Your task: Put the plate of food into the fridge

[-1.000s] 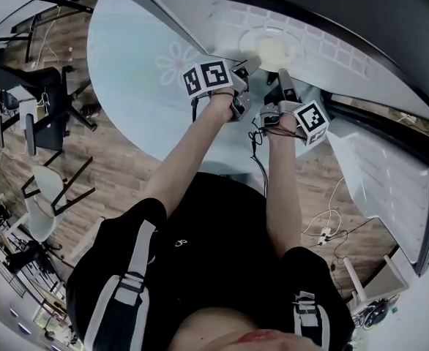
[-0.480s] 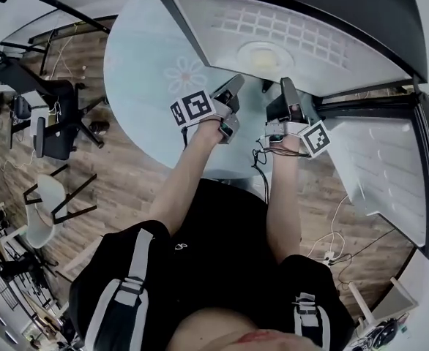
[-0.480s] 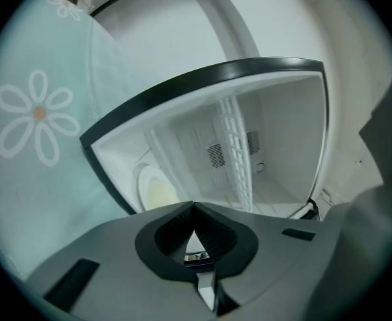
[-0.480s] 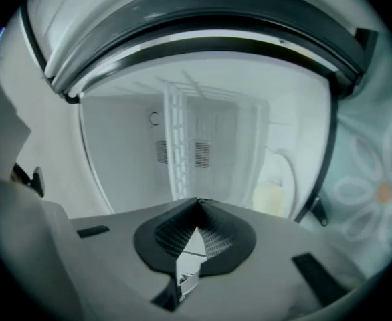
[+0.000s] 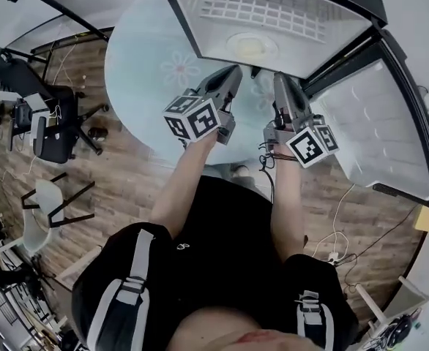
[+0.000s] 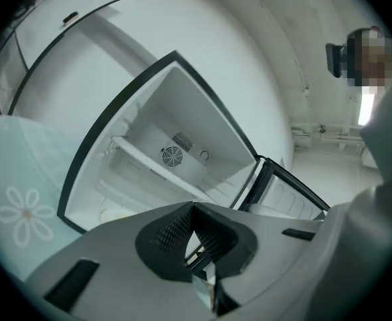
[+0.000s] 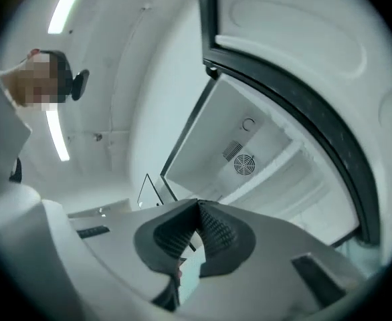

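Note:
The plate of food (image 5: 252, 47) rests on the floor of the open fridge (image 5: 331, 42), a pale round dish with a yellowish heap on it. Both grippers are outside the fridge, just in front of its opening. My left gripper (image 5: 234, 72) is shut with nothing in it, and its pads meet in the left gripper view (image 6: 193, 210). My right gripper (image 5: 281, 79) is also shut and empty, pads together (image 7: 198, 207). Both gripper views look up into the white fridge interior (image 6: 176, 122), which has a round fan grille (image 7: 244, 164) on its back wall.
The fridge door (image 5: 379, 123) stands open to the right. A pale blue surface with a flower print (image 5: 179, 69) lies left of the fridge. Office chairs (image 5: 50, 126) stand on the wooden floor at left. Cables (image 5: 333, 248) trail at lower right.
Both grippers have pulled back out of the fridge, away from the plate, which stays inside. The left gripper's jaws have closed. The head view has tilted further over the fridge.

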